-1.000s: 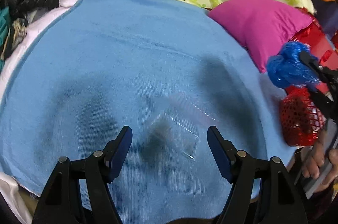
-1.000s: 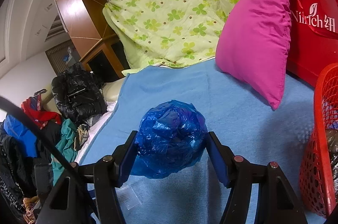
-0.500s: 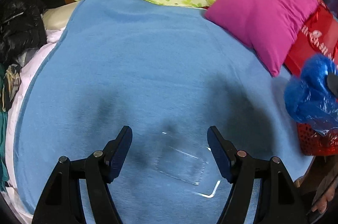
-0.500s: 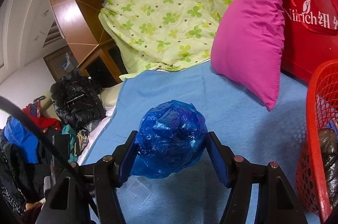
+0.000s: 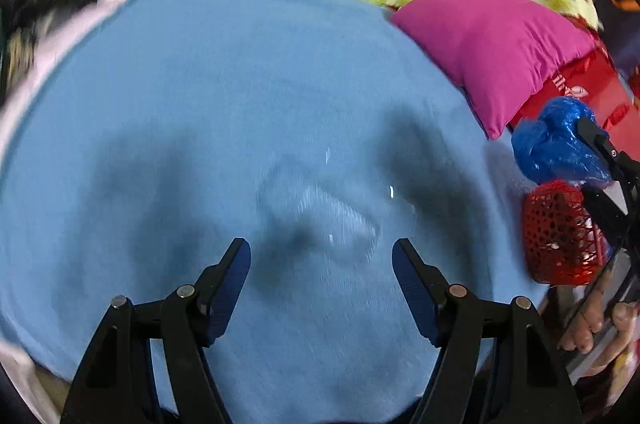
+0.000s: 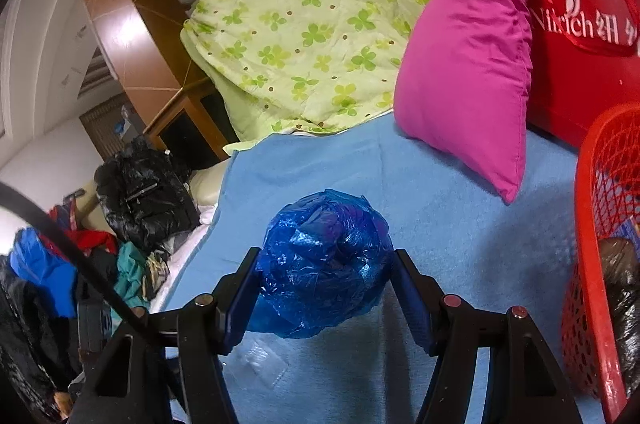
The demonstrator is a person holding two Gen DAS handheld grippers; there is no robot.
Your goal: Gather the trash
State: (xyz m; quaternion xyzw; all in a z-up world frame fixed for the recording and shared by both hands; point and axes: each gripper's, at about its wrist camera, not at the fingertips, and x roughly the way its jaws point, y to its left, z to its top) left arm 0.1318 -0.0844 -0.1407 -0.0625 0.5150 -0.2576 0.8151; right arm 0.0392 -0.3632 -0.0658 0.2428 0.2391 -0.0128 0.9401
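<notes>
Since half a second ago the left-wrist view has swung, so the clear, flat, ridged plastic packet (image 5: 320, 216) that lay low between the left claw's tips now sits higher in the frame, just beyond and between them, as it did a second ago. The right-wrist view has barely changed.

The left claw (image 5: 321, 278) stands apart with nothing between its blue pads, pointing steeply down at the light blue blanket (image 5: 192, 96) spread over the bed. The packet lies flat on that blanket at centre frame, directly ahead of the claw, blurred by motion; its long axis seems to run from upper left to lower right, though the blur makes this uncertain.

The right claw (image 6: 323, 284) is clamped on a crumpled blue plastic bag wad (image 6: 320, 264), held up off the blanket. In the left-wrist view the same wad shows at the right edge, just above the red mesh plastic basket (image 5: 556, 236). In the right-wrist view the basket's rim fills the lower right, with dark stuff already inside, well to the right of the wad. A magenta pillow (image 6: 464, 64) and a green clover-print quilt (image 6: 320, 12) lie behind.

By my judgement, the left hand is the nearer one for the packet: a short drop forward would straddle it across its narrow width. The right needs to carry its wad rightward over the basket.
</notes>
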